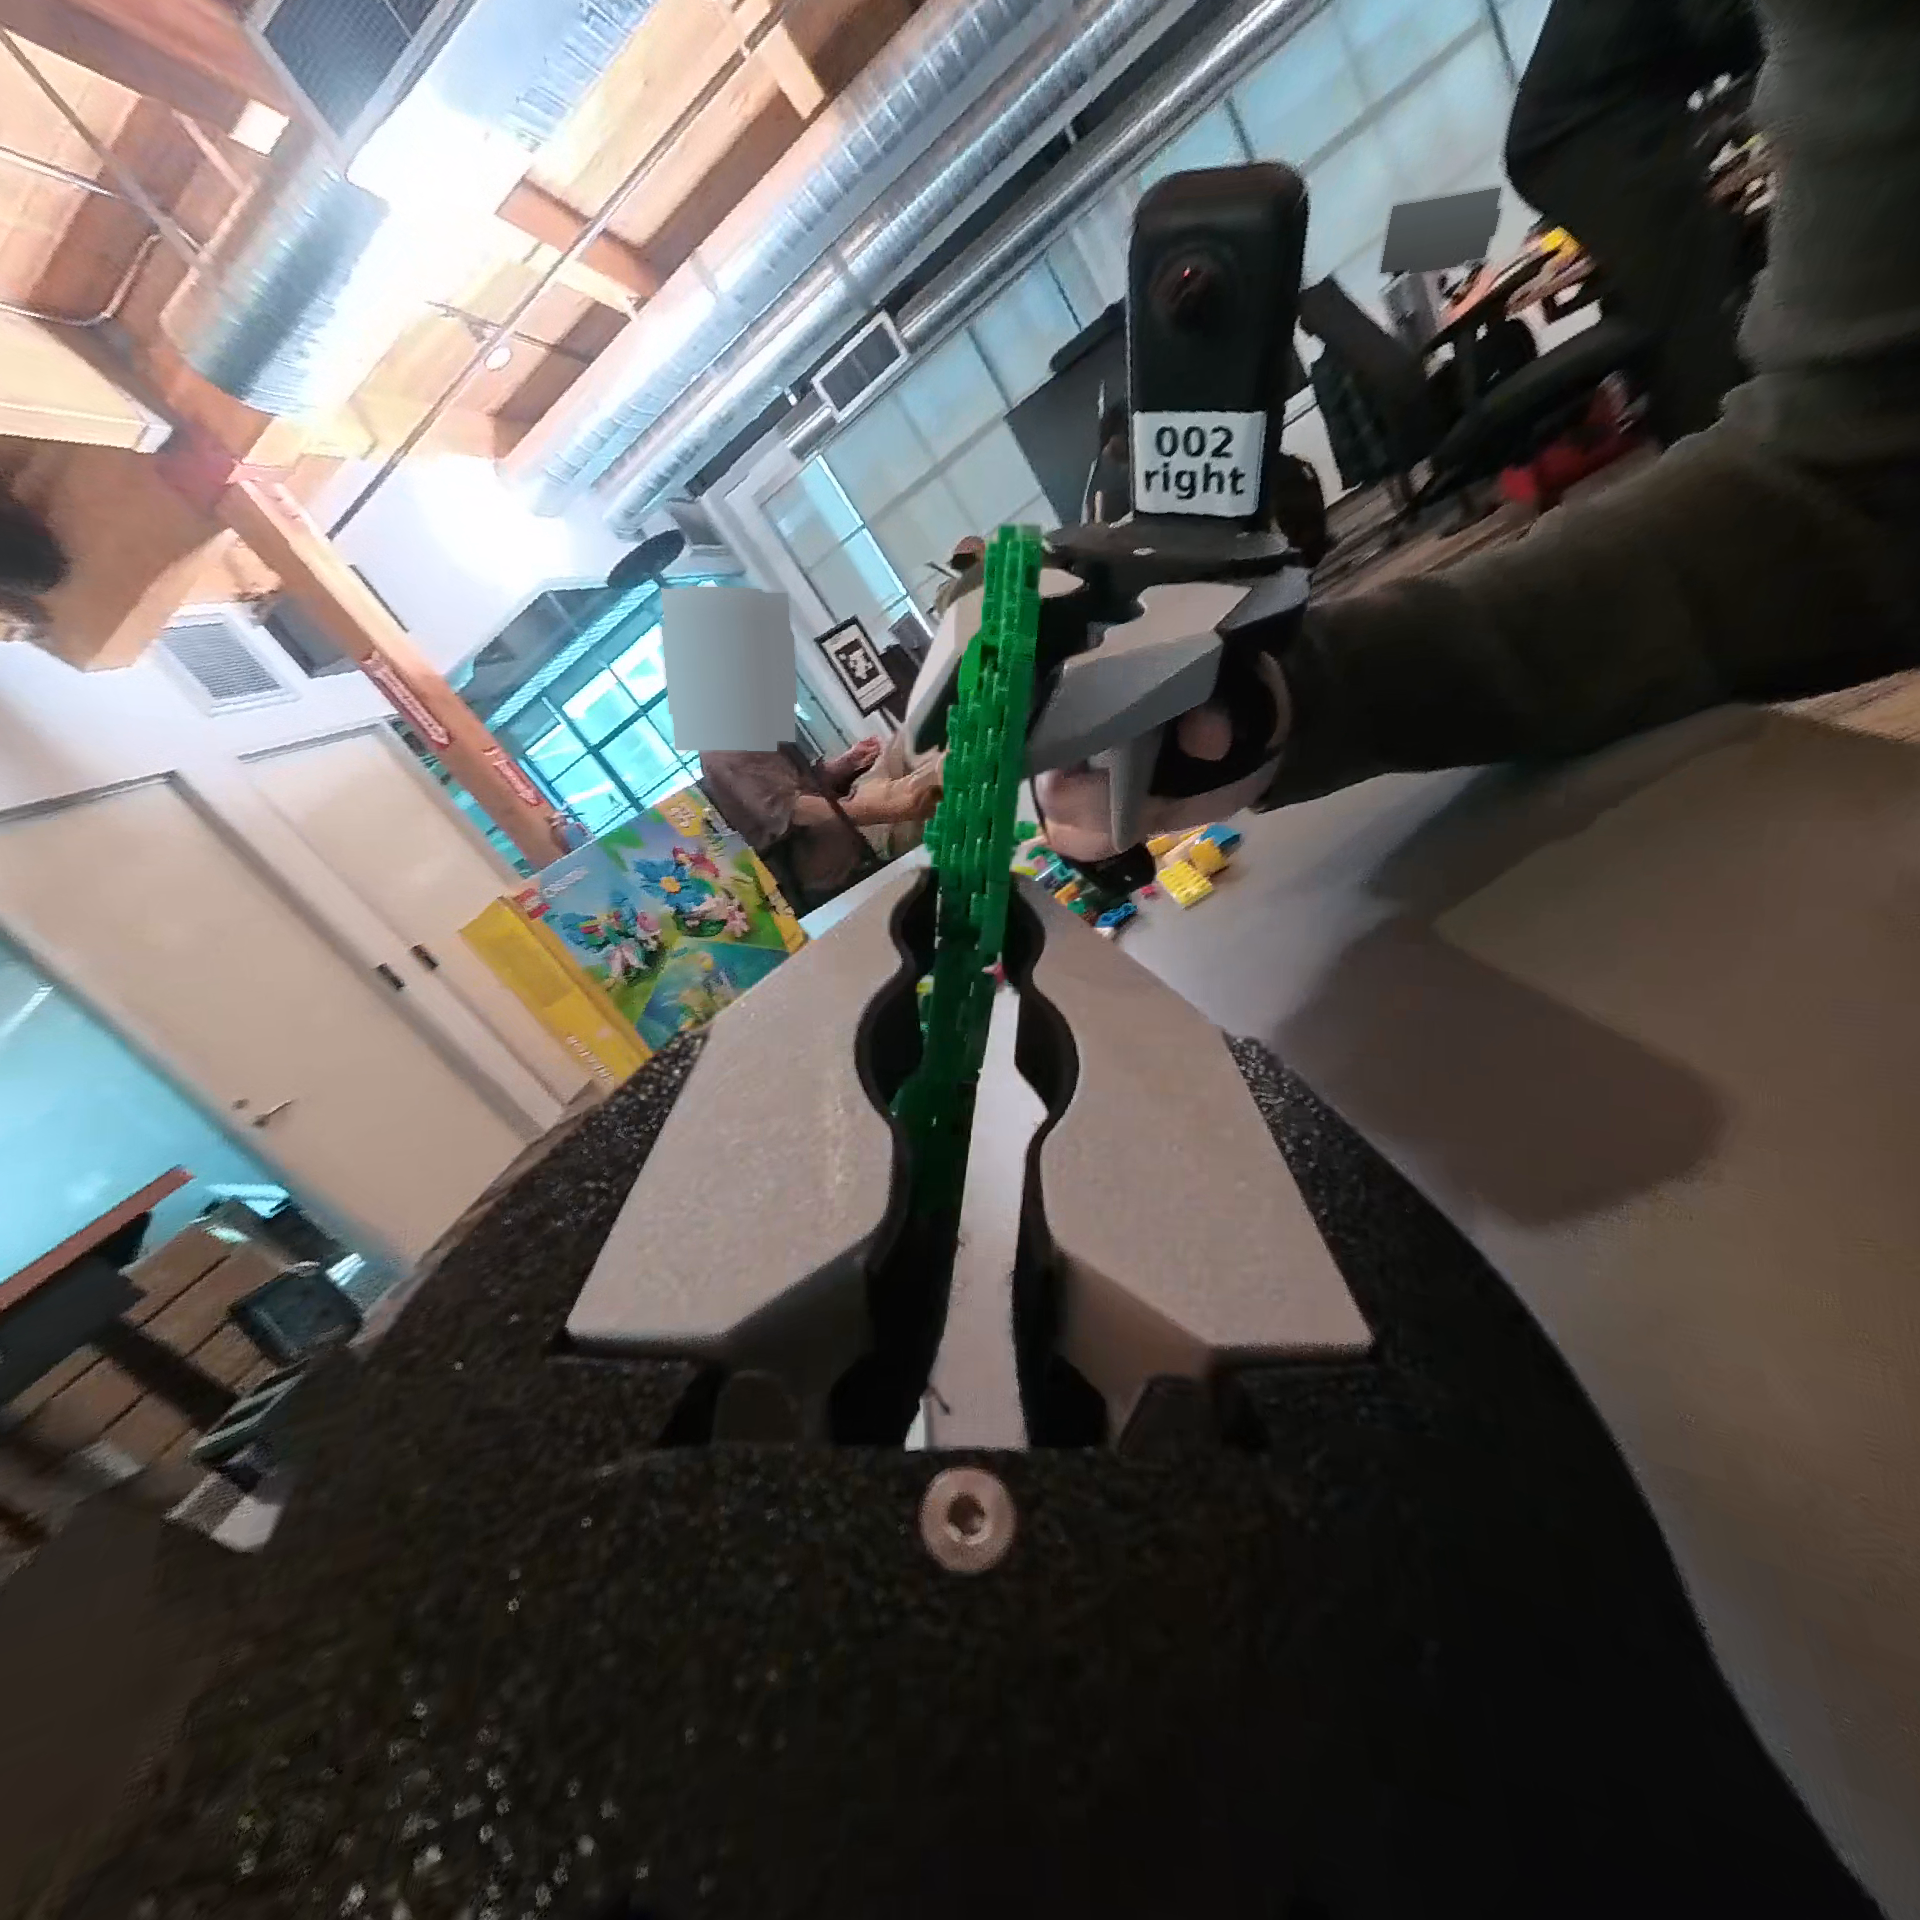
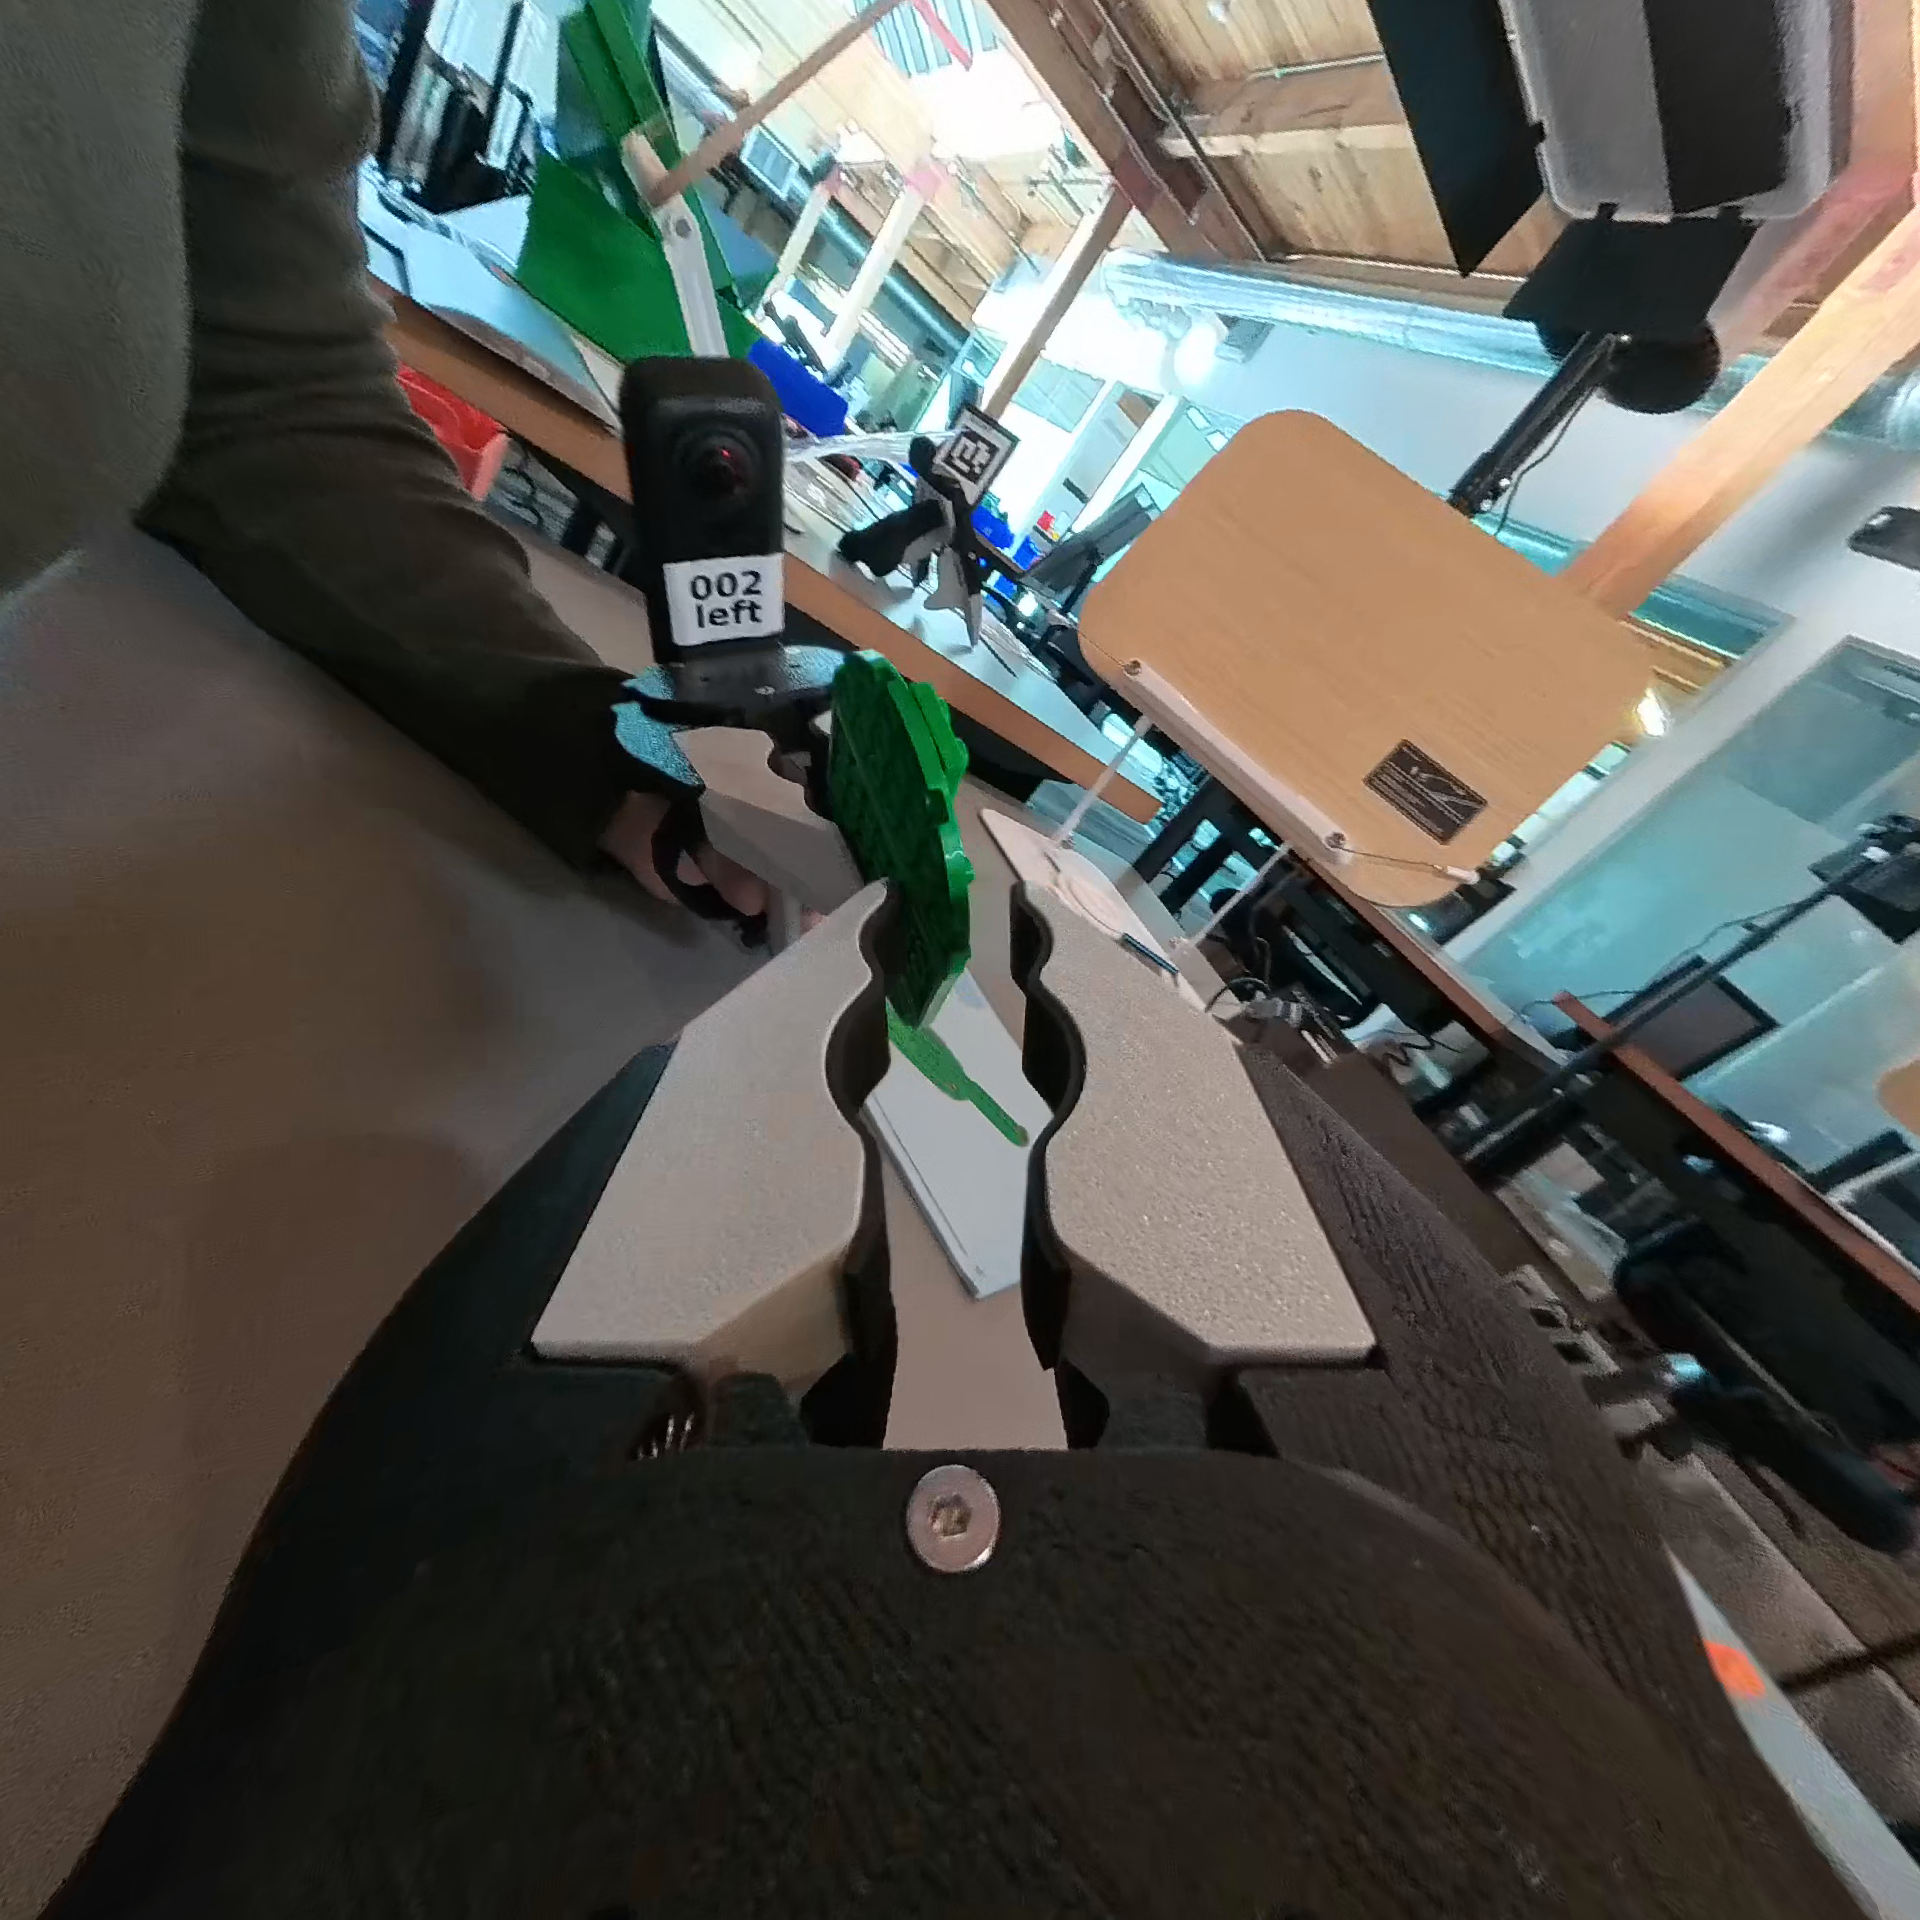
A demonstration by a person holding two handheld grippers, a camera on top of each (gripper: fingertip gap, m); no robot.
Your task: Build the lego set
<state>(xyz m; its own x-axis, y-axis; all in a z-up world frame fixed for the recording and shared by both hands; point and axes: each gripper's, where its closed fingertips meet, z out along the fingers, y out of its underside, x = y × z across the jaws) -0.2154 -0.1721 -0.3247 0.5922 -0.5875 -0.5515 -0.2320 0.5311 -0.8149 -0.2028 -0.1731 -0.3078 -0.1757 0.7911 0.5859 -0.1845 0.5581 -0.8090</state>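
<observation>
A green Lego plate assembly (image 1: pixel 966 987) is held up in the air, edge-on in the left wrist view. My left gripper (image 1: pixel 966 894) is shut on its lower part. My right gripper (image 1: pixel 977 748) reaches in from the right, its fingers on either side of the plate's upper part. In the right wrist view the plate (image 2: pixel 899 790) rests against the left finger of my right gripper (image 2: pixel 948 894), and a gap shows on the other side, so it is open. A thin green piece (image 2: pixel 966 1091) sticks out low on the plate. My left gripper (image 2: pixel 831 821) holds the plate's far end.
The grey table (image 1: pixel 1558 987) carries loose coloured bricks (image 1: pixel 1184 873) and the set's yellow box (image 1: pixel 644 935). A white booklet (image 2: pixel 956 1216) lies below my right gripper. A wooden board on a stand (image 2: pixel 1351 644) is to the right. A person (image 1: pixel 790 800) sits behind the box. The tips of both grippers are at nearly the same place.
</observation>
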